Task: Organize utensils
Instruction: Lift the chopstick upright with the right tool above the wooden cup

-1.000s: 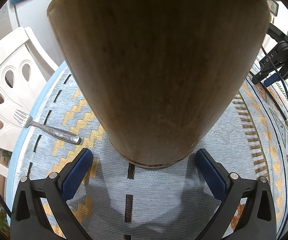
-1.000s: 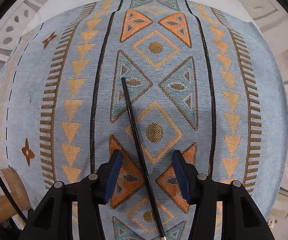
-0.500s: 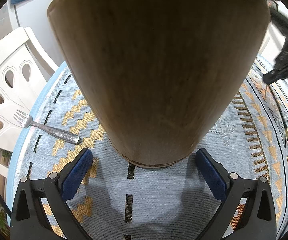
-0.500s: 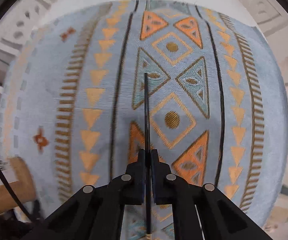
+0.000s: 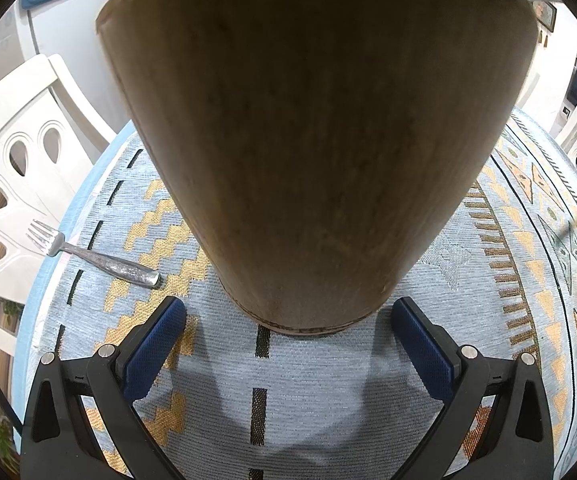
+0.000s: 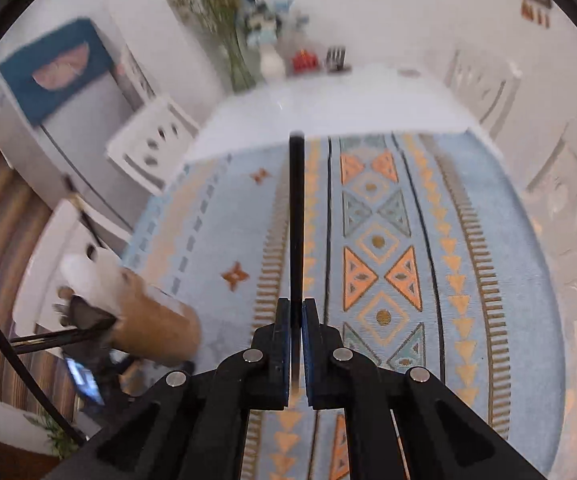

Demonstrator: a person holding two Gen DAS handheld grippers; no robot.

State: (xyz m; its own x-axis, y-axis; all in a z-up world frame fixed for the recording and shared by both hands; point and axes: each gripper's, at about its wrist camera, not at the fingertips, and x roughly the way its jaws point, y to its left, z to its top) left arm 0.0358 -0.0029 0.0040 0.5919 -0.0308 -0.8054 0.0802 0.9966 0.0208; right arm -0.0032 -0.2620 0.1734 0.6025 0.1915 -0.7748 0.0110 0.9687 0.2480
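Now I'm pinching the thin black chopstick in my right hand-held gripper, pads pressed together on it, clear above the patterned bench. My left hand-held gripper is sitting spread around the wooden holder; fork lying beside it.

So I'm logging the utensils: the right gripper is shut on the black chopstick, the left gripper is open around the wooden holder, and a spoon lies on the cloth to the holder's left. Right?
Not quite: the utensil on the cloth is a fork, not a spoon; the left wrist view shows its tines. The right gripper is shut on the black chopstick, and the left gripper is open around the wooden holder.
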